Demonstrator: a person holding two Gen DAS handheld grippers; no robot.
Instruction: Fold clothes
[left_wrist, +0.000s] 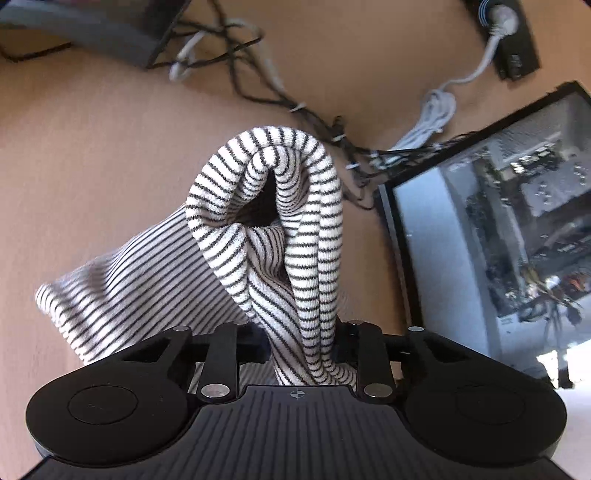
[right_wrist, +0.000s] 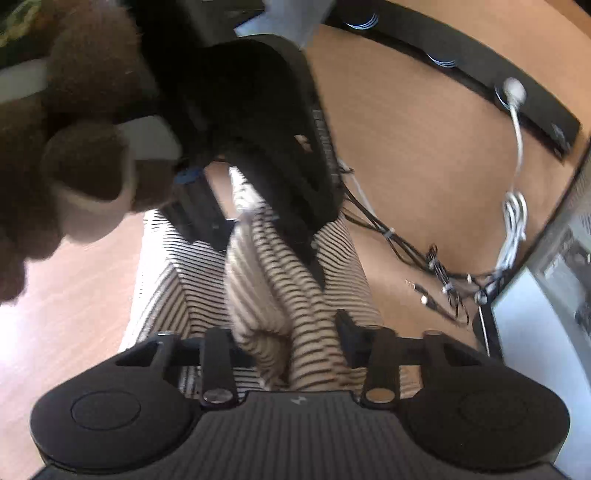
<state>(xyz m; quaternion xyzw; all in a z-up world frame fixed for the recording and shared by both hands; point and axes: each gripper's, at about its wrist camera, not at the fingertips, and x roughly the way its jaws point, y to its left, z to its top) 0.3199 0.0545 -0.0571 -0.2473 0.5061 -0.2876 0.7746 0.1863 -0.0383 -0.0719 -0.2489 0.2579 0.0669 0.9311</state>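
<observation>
At the left gripper we found the jaws clamped on a bunched fold of the striped garment. The cloth rose out of the grip in a rolled loop, and the rest of it trailed down and away to the left onto the table.

At the right gripper we likewise found the jaws closed on a gathered ridge of the same garment. From that grip the fabric ran forward, partly flat on the table and partly raised in ridges toward the left gripper, which showed in the right wrist view as a dark, blurred body over the far end of the cloth. A person's hand appeared at the upper left of that view.

We judged the task to be at an early or middle stage. Both ends were held, but the garment was bunched and not laid in a flat, squared fold. Spreading, aligning of edges and laying down remained to be done.

Beyond the garment, toward the far edge of the table, lay tangled cables and a power strip. A computer case stood at the right edge.
</observation>
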